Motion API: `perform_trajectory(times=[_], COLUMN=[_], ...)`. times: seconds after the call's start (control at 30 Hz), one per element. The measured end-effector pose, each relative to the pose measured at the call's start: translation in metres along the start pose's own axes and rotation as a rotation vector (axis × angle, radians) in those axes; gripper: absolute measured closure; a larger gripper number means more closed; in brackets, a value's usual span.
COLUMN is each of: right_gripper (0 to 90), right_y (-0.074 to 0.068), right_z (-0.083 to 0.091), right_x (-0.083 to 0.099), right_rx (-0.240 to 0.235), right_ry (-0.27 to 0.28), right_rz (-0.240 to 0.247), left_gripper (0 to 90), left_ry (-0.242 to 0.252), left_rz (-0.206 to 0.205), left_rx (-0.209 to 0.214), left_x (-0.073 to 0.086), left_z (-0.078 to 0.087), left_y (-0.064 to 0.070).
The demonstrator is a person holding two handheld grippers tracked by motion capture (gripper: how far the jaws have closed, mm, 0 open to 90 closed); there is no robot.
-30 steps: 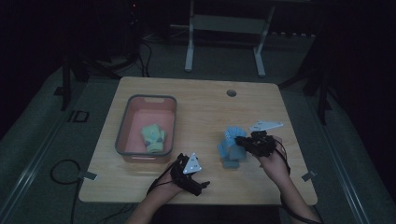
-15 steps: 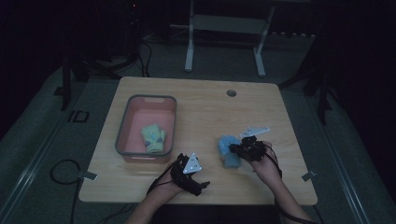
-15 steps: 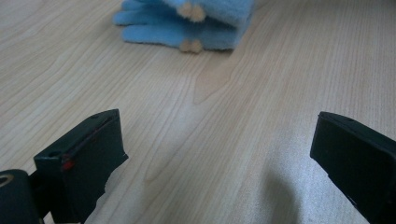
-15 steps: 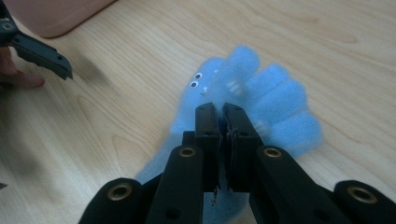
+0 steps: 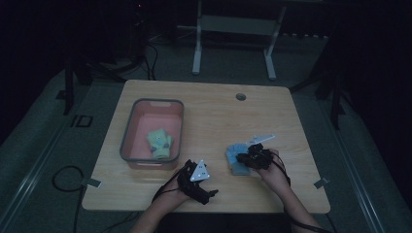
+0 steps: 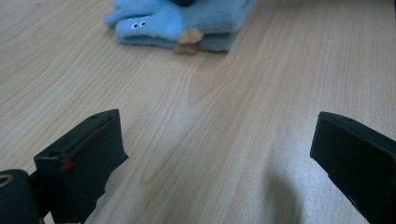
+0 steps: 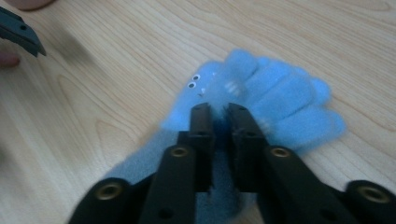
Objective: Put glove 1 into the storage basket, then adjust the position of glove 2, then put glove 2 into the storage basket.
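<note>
A fuzzy blue glove (image 5: 234,159) with small googly eyes lies on the wooden table (image 5: 214,111), right of centre. My right gripper (image 5: 248,158) rests on it. In the right gripper view the gripper (image 7: 219,116) has its jaws pinched together on the blue glove (image 7: 285,93) at its middle. My left gripper (image 5: 201,180) sits near the front edge, left of the glove and apart from it. The left gripper view has the gripper (image 6: 215,140) open wide over bare wood, with the blue glove (image 6: 187,21) lying farther ahead. A green glove (image 5: 159,143) lies in the pink bin (image 5: 127,141).
The grey-rimmed pink bin stands on the table's left half. A round cable hole (image 5: 240,96) is near the far edge. A white metal stand (image 5: 233,34) is on the floor behind the table, and a cable (image 5: 65,177) loops on the floor at left.
My right gripper has moved left and slightly nearer, onto the blue glove. The left gripper has stayed where it was.
</note>
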State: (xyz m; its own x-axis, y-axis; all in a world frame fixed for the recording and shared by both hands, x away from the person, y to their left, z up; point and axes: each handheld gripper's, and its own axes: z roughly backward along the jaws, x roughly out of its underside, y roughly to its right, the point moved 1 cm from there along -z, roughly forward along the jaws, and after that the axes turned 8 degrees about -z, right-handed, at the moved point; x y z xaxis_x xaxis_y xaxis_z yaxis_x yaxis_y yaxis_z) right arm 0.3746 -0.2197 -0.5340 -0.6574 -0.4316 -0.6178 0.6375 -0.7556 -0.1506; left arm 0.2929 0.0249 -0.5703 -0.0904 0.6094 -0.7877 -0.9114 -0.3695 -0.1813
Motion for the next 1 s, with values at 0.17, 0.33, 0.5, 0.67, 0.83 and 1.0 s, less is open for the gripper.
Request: perform_trajectory(times=[0.17, 0.33, 0.5, 0.67, 0.83, 1.0], right_gripper=[65.4, 60.9, 60.5, 58.8, 57.1, 56.2], right_y=[-0.001, 0.006, 0.008, 0.010, 0.013, 0.019], right_z=[0.012, 0.023, 0.028, 0.032, 0.038, 0.045], right_x=[-0.002, -0.003, -0.001, -0.001, -0.002, -0.007], right_rx=[0.004, 0.003, 0.006, 0.002, 0.002, 0.001], right_ry=[0.037, 0.062, 0.072, 0.085, 0.105, 0.118], right_rz=[0.004, -0.007, -0.009, -0.015, -0.016, -0.022], left_gripper=[4.5, 4.6, 4.5, 4.6, 4.6, 5.8], left_ry=[0.010, -0.019, -0.060, -0.054, -0.062, -0.047], left_rz=[0.017, 0.040, 0.077, 0.077, 0.049, 0.002], left_rx=[0.001, 0.000, 0.022, 0.033, 0.038, 0.042], left_x=[-0.004, -0.009, -0.009, -0.011, -0.015, -0.021], left_z=[0.004, 0.004, 0.001, 0.000, -0.001, -0.003], left_y=[0.000, 0.001, 0.001, 0.001, 0.005, 0.009])
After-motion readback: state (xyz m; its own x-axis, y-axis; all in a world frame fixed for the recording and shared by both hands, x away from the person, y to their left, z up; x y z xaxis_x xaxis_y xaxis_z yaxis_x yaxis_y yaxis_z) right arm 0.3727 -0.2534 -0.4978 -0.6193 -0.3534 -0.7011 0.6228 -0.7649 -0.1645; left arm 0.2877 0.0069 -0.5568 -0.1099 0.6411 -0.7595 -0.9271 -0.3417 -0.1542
